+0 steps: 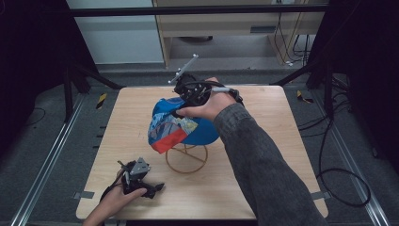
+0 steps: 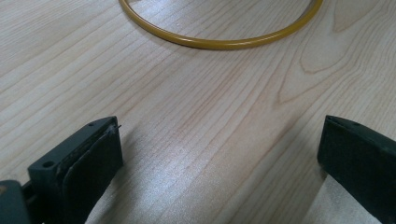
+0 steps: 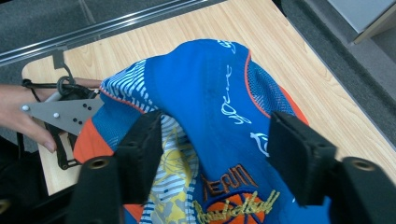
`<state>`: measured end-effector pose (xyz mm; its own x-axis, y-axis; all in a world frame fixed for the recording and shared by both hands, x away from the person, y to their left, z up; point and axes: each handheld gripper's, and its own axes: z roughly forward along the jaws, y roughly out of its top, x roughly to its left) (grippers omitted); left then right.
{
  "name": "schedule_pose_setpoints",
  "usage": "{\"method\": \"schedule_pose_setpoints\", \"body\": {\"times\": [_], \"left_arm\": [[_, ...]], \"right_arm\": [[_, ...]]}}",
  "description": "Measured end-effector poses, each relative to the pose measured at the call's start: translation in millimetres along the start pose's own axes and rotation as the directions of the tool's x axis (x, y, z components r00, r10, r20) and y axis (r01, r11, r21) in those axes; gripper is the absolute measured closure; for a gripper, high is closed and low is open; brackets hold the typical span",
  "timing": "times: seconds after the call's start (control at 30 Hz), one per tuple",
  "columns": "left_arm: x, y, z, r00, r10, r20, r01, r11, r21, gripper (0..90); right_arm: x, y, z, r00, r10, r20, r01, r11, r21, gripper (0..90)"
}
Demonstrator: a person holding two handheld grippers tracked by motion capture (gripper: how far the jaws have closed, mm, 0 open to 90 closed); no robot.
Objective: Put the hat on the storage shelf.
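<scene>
High view: right tongs (image 1: pixel 181 101) hovering over cap (image 1: pixel 181 125) — standing apart, gripping nothing.
Left tongs (image 1: pixel 157 187): resting apart on worktop (image 1: pixel 263 155).

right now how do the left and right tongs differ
The left tongs lie low on the table, near the edge by the person; the right tongs are raised over the blue cap on the wire stand. The left tongs gape over bare wood; the right tongs straddle the cap's fabric without pinching it. Both are open.
</scene>
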<state>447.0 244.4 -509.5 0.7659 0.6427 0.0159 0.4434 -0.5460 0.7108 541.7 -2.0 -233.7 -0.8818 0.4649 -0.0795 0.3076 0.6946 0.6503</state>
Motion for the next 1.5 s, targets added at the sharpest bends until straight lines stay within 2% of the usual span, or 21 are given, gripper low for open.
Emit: {"method": "schedule_pose_setpoints", "body": {"times": [0.3,0.5,0.83,1.17,1.5], "left_arm": [[0.0,0.0,0.0,1.0,0.0,0.0,0.0,1.0,0.0,0.0],[0.0,0.0,0.0,1.0,0.0,-0.001,0.0,1.0,0.0,0.0],[0.1,0.0,-0.1,1.0,0.001,0.0,-0.001,1.0,0.001,0.0],[0.1,0.0,-0.1,1.0,0.001,-0.001,-0.001,1.0,0.001,0.0],[0.1,0.0,-0.1,1.0,0.001,-0.001,-0.001,1.0,0.001,0.0]], "right_arm": [[1.7,-1.2,1.2,1.0,0.006,0.007,-0.006,1.0,-0.004,16.0],[3.8,-1.2,0.0,1.0,-0.004,0.005,0.004,1.0,-0.022,10.4],[5.6,-3.2,-4.3,0.9999,-0.013,-0.003,0.013,0.999,-0.037,7.5],[5.4,-9.4,-16.8,1.0,-0.006,-0.001,0.006,0.998,-0.068,6.6],[7.2,-19.1,-31.7,0.9997,-0.009,0.022,0.012,0.991,-0.132,6.1]]}}
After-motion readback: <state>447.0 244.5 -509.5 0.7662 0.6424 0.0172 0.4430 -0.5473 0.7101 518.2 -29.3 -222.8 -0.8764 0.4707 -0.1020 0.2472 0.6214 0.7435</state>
